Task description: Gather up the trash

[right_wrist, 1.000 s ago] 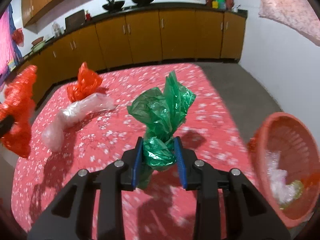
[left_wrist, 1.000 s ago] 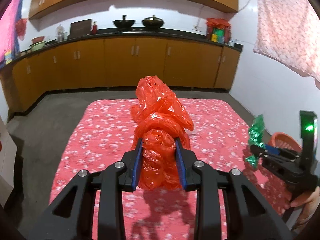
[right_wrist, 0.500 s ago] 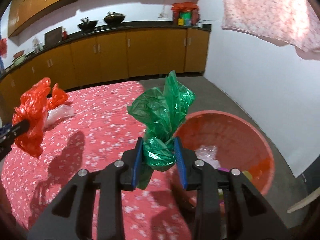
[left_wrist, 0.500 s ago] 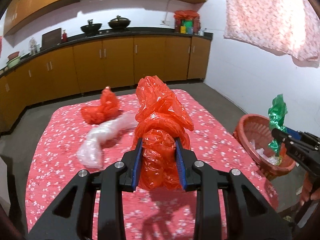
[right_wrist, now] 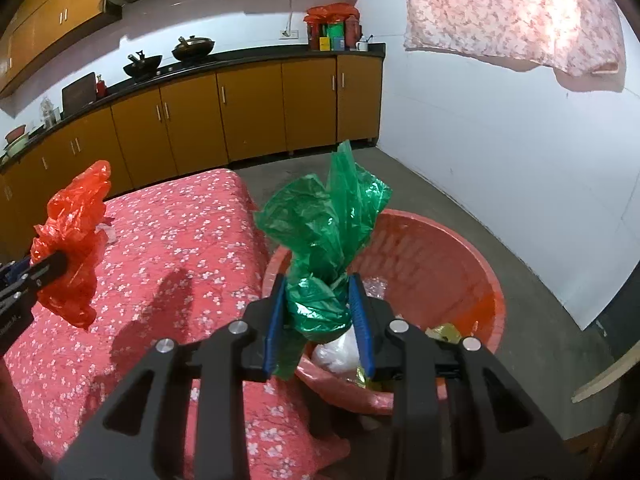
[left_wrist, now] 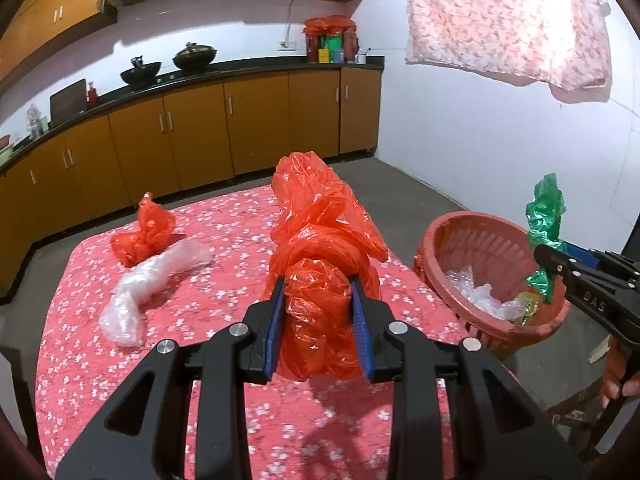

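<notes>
Our right gripper (right_wrist: 320, 316) pinches a crumpled green bag (right_wrist: 326, 232) between its blue pads, and the bag now hangs over the open mouth of the red basket (right_wrist: 472, 264); a second ago that basket sat off at the far right edge of the right wrist view, so we have carried the bag across from the table. Our left gripper (left_wrist: 320, 320) is clamped on a knotted red bag (left_wrist: 324, 248), held above the flowered tablecloth (left_wrist: 224, 236), and it has swung the same way: the basket (left_wrist: 448, 236), absent from the left wrist view a second ago, now stands just right of the red bag. Neither grip has loosened along the way. We judge that the green bag is ready to drop once the right jaws spread, with the red one needing a little more travel. The basket already holds clear and yellowish scraps. Back on the table a smaller red bag (left_wrist: 144, 232) and a clear plastic bag (left_wrist: 152, 280) lie touching each other, not yet collected.
</notes>
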`<action>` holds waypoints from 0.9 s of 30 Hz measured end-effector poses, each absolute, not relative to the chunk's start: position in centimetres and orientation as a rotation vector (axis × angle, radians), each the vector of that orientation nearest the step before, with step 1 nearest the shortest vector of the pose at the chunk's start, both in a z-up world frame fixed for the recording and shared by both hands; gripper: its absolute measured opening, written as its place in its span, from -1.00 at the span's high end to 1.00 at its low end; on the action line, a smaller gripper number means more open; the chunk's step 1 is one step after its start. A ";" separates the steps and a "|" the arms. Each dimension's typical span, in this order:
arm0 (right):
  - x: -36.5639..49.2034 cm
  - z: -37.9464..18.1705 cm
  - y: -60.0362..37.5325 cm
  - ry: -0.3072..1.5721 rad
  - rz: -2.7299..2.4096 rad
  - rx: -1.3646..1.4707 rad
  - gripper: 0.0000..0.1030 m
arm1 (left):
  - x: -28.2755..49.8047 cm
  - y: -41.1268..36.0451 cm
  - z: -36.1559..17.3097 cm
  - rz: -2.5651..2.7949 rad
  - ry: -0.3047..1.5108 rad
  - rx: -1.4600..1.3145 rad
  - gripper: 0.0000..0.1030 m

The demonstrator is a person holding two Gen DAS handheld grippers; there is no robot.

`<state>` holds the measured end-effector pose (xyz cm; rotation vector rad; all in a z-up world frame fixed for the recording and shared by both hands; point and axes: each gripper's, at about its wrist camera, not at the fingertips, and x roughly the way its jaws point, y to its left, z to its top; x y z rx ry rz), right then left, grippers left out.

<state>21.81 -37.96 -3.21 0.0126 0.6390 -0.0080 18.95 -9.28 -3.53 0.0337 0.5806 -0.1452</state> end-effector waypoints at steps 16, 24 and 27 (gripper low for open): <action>21.9 -3.8 -38.4 0.653 -0.028 0.016 0.39 | 19.0 -11.3 -4.1 -0.183 0.604 0.050 0.40; 22.2 -4.1 -38.9 0.661 -0.040 0.023 0.39 | 19.2 -12.3 -4.1 -0.220 0.603 0.044 0.40; 22.3 -4.2 -39.6 0.661 -0.053 0.037 0.39 | 19.5 -13.2 -3.9 -0.245 0.600 0.044 0.40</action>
